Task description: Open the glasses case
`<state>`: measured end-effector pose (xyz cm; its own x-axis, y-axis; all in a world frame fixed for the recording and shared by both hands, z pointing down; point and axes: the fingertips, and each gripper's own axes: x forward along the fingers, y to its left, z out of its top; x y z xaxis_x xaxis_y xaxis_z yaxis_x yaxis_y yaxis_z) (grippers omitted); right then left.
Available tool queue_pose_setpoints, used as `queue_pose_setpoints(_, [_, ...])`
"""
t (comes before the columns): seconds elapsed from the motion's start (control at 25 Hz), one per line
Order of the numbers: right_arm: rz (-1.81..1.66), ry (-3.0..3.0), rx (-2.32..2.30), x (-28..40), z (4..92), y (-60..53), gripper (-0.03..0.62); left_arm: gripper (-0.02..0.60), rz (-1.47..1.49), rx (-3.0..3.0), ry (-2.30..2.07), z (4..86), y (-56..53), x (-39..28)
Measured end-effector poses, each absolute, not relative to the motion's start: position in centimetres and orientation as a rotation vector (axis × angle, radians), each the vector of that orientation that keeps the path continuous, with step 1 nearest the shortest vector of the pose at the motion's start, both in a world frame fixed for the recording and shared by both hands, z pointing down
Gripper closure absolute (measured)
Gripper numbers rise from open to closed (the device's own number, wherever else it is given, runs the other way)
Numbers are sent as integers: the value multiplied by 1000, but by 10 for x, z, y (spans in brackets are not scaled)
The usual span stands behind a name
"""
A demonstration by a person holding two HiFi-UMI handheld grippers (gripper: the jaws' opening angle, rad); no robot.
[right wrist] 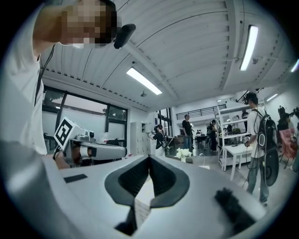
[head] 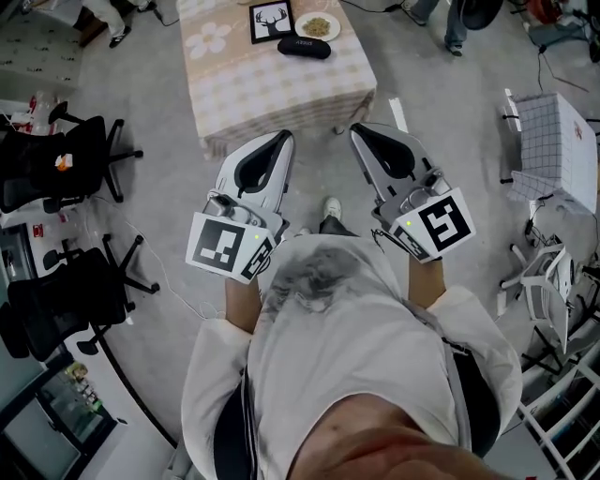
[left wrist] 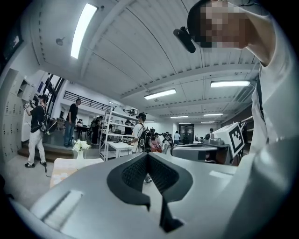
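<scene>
In the head view the black glasses case (head: 304, 47) lies shut on the table with the checked cloth (head: 281, 94), far ahead of me. A framed deer picture (head: 272, 21) and a plate of food (head: 318, 26) stand beside it. My left gripper (head: 285, 138) and right gripper (head: 357, 130) are held side by side above the floor, short of the table's near edge. Both are shut and empty. In the left gripper view the jaws (left wrist: 147, 155) meet at the tips, and the same shows in the right gripper view (right wrist: 149, 158). The case is hidden in both gripper views.
Black office chairs (head: 66, 164) stand on the left, and a white checked chair (head: 555, 141) and a rack are on the right. A vase of white flowers (left wrist: 80, 146) stands on the table. Several people stand among shelves (right wrist: 257, 135) beyond.
</scene>
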<state>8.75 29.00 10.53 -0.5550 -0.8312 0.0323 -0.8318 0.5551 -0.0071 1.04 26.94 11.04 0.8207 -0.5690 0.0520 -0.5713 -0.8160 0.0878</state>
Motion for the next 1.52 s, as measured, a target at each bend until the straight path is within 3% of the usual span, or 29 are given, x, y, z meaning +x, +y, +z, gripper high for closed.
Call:
queue_pose_setpoints(0.48, [77,-2815,1382,123,111,248,577,578,48,2888,-998,110,237,45])
queue_pose_setpoints(1.52, [160,-2650,1452,111,143,70,577,578,18,2853,-850,147,47,36])
